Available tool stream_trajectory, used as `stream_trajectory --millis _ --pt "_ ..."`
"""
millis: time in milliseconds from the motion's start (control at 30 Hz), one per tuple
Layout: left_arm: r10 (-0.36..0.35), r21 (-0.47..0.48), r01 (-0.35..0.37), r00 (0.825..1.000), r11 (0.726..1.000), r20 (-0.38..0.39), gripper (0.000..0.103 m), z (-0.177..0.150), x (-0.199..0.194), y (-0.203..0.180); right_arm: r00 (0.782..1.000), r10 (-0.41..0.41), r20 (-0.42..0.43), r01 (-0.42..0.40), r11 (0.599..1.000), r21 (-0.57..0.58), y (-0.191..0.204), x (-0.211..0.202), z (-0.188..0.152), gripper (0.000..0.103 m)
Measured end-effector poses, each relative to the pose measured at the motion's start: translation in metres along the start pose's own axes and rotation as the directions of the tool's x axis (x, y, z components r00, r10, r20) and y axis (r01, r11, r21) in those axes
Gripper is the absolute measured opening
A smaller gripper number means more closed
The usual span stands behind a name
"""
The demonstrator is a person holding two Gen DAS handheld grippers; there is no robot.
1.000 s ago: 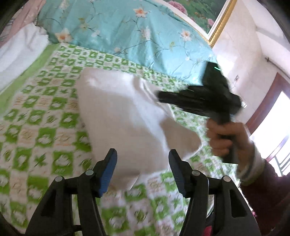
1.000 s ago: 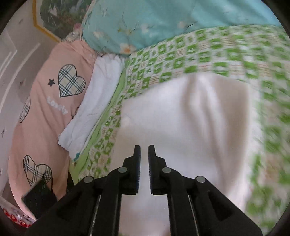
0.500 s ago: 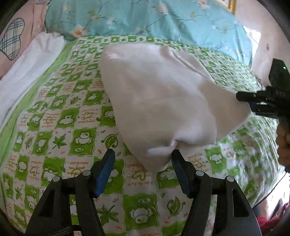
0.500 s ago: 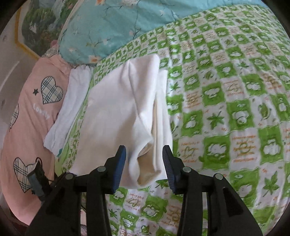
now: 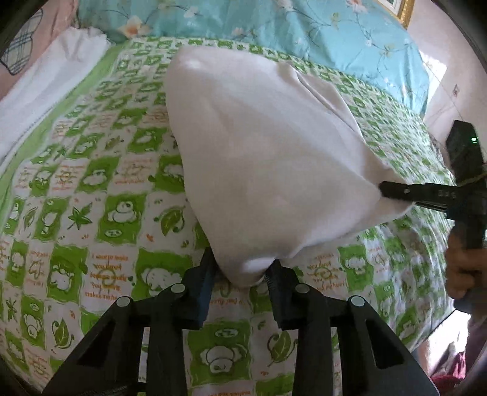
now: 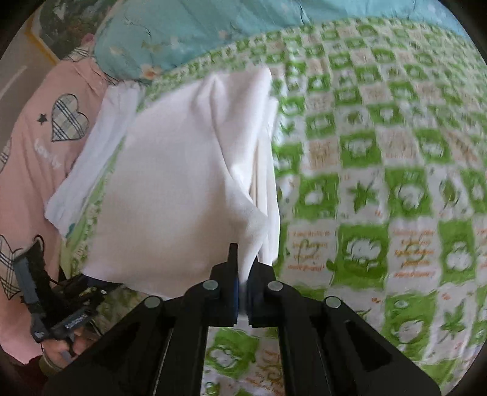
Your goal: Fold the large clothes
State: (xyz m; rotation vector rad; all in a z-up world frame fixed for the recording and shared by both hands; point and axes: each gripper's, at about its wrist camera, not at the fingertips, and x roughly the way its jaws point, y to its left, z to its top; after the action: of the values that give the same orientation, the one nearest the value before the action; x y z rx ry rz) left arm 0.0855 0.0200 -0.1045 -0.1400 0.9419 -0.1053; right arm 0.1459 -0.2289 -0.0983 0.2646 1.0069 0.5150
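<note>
Bedding fills both views: a green-and-white checked sheet with cartoon prints covers the bed, a turquoise flowered quilt lies bunched at its far end, and a pale wall rises behind. Only the left wrist view shows the corner of a gilt picture frame and a hand at the right edge carrying the right gripper. Only the right wrist view shows a pink cloth with plaid hearts, a strip of white fabric along the sheet's edge, and the left gripper seen low at the left. The white garment lies folded on the sheet, its near edge lifted. The left gripper's jaws have just been closing and stand narrow, pinching one near corner; the right gripper's jaws have just been closing and are clamped tight on the other corner.
</note>
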Motion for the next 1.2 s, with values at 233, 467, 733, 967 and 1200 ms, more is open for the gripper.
stream_trajectory --millis 233,467,733,967,1200 --pt "-0.073 0.075 0.067 0.995 0.995 0.074 0.031 -0.008 -0.055 0.008 0.998 0.052 0.018 -0.053 0.997 0.055 -0.006 -0.022 -0.004 0.024" --pt "-0.276 0.152 0.249 0.941 0.956 0.194 0.029 0.025 -0.080 0.000 0.980 0.141 0.139 -0.139 0.990 -0.021 0.022 -0.061 0.005 0.024" --pt "-0.385 0.063 0.388 0.921 0.919 -0.063 0.001 0.014 0.017 0.005 0.996 0.090 0.009 -0.090 0.996 0.010 0.022 0.006 0.006 0.013" --pt "-0.382 -0.004 0.382 0.923 0.924 -0.039 0.001 -0.002 0.022 0.008 0.995 0.103 -0.009 -0.102 0.993 0.066 -0.002 0.020 -0.002 0.000" --pt "-0.380 0.137 0.370 0.923 0.919 0.060 0.001 0.010 -0.040 -0.012 0.994 0.108 -0.012 -0.107 0.993 0.054 0.000 0.021 0.000 0.000"
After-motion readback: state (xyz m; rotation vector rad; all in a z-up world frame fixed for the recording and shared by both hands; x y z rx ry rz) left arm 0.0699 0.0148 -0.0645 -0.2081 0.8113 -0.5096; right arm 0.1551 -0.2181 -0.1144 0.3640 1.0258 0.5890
